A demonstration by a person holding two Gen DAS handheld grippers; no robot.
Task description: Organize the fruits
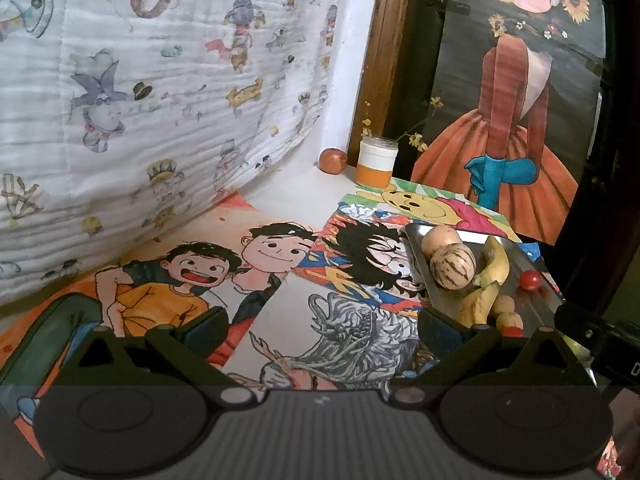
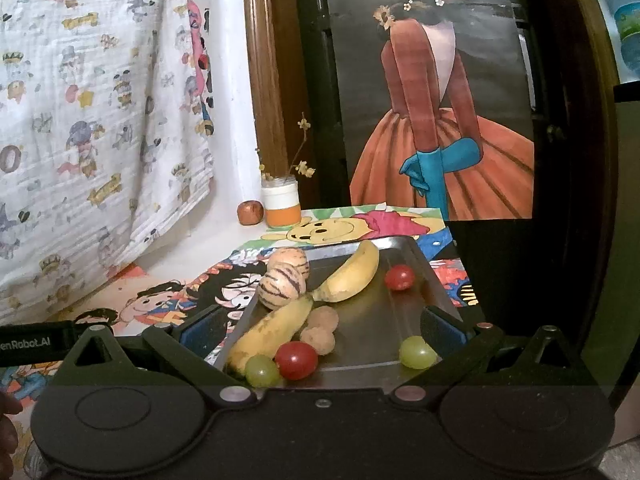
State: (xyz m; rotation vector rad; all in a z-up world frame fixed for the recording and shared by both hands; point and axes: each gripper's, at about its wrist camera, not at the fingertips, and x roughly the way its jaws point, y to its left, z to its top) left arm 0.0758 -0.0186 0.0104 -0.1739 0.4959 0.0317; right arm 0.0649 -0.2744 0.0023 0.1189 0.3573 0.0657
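Observation:
A metal tray (image 2: 372,344) holds two striped melons (image 2: 280,286), two bananas (image 2: 350,274), two small brown fruits (image 2: 322,328), red tomatoes (image 2: 296,360) and green grapes (image 2: 417,353). My right gripper (image 2: 324,330) stands open just above the tray's near end, nothing between its fingers. My left gripper (image 1: 324,328) is open over the cartoon drawings, left of the tray (image 1: 532,292). The striped melons (image 1: 452,268), a banana (image 1: 494,268) and a tomato (image 1: 529,280) show at its right. A reddish apple (image 1: 333,161) sits alone by the far wall.
An orange-and-white jar (image 1: 377,162) with dried flowers stands beside the apple. Cartoon drawings (image 1: 224,272) cover the surface. A printed quilt (image 1: 140,100) rises on the left. A painting of a girl in an orange dress (image 2: 440,120) leans against a dark wooden frame behind the tray.

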